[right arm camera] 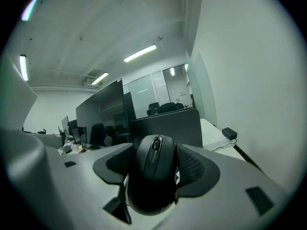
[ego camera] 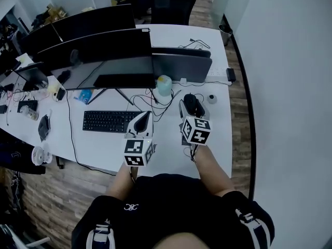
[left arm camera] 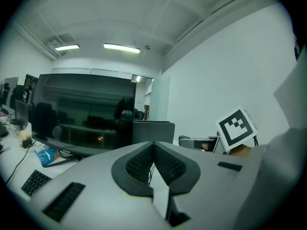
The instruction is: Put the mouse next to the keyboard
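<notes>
My right gripper [ego camera: 192, 106] is shut on a black mouse [ego camera: 193, 104], held above the white desk [ego camera: 171, 144] to the right of the black keyboard [ego camera: 110, 121]. In the right gripper view the mouse [right arm camera: 153, 174] fills the space between the two dark pads [right arm camera: 197, 169], its wheel pointing away. My left gripper [ego camera: 142, 122] is at the keyboard's right end, its jaws pressed together with nothing between them. The left gripper view shows its closed gripper [left arm camera: 153, 166] and a corner of the keyboard [left arm camera: 34, 181] at the lower left.
Dark monitors [ego camera: 98, 45] stand behind the keyboard, with a tangle of cables [ego camera: 150, 100] and a pale bottle [ego camera: 164, 85] under them. A small round object [ego camera: 211, 98] sits at the desk's right side. A wall runs along the right; clutter fills the left desk end [ego camera: 28, 108].
</notes>
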{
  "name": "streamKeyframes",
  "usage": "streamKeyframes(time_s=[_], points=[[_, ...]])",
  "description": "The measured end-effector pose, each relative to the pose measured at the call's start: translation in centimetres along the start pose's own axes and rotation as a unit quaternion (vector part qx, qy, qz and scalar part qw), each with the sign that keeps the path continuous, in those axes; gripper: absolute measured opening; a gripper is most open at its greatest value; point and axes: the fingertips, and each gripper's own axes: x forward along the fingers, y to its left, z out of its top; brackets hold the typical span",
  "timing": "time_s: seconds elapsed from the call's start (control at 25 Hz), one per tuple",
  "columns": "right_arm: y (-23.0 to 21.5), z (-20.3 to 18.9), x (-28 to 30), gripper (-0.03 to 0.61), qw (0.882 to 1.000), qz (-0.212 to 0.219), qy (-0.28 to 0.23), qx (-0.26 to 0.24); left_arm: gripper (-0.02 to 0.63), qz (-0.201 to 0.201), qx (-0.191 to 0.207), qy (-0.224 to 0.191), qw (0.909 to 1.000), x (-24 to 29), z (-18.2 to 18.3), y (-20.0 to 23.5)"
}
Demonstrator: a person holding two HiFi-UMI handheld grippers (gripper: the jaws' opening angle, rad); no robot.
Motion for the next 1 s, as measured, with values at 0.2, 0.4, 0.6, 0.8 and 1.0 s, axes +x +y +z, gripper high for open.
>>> streamKeyframes(time_s=[0.2,0.4,0.6,0.8,1.0], points=[[2.2,-3.5,3.3,0.295,0.999,-0.019,0.028,-0.002,0.012,-0.003,-0.012,0.009,0.9999,-0.7,-0.9,4.9],[3.9,-7.3,5.4,0.296,0.998,-0.035,0.06,0.0,0.014,-0.003,-0.014,0.022,0.9997,-2.1,-2.3,8.8],[5.0,-10.7,6.0,0.296,0.995,-0.044,0.087,0.002,0.012,-0.001,-0.018,0.027,0.9995,-3.3,-2.9,11.3],[5.6,-14.4,6.1,0.295,0.991,-0.057,0.12,-0.003,0.012,-0.003,-0.027,0.032,0.9991,-4.2,-3.8,12.7],[5.7,-17.3,5.9,0.296,0.986,-0.069,0.15,-0.006,0.012,-0.01,-0.023,0.033,0.9991,-4.7,-4.1,12.9]])
